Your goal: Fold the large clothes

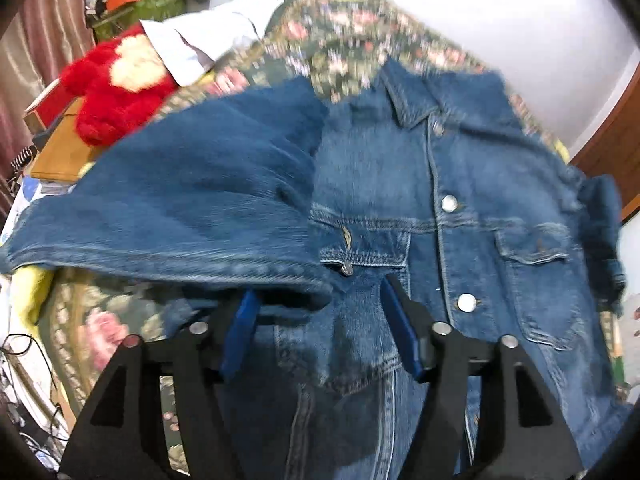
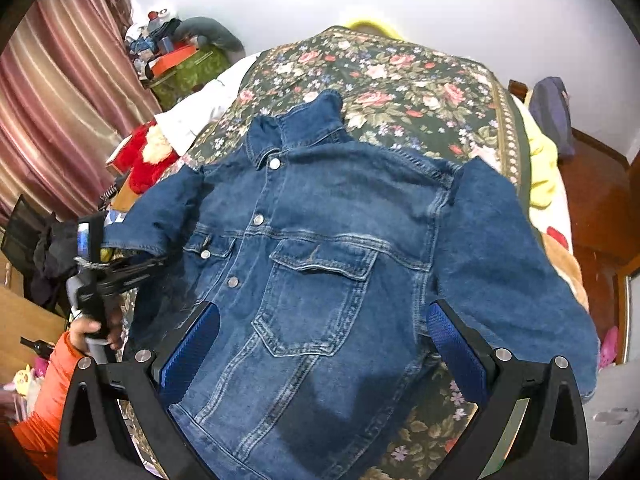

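Blue denim button-front jacket (image 2: 320,248) lies front-up on the bed with the dark floral quilt (image 2: 400,76), collar pointing away from both tools, hem toward them — long axis runs straight away from the person. Landmark: the jacket's button placket.

Left of the placket, the denim sleeve (image 1: 180,208) is laid inward over the chest, its cuff end reaching close to the left chest pocket. The left tool (image 1: 320,332) sits just below that folded sleeve, jaws apart, blue pads either side of the denim with nothing pinched; looks like a release of the sleeve.

Right of the placket, the other sleeve (image 2: 520,272) lies out to the side, unfolded, running down beside the body. The right tool (image 2: 324,344) hovers over the lower front, jaws wide, empty — it is the nearer one to that sleeve.

Judgement: next fold likely turns on the right sleeve, which lies right and slightly ahead of the right tool.
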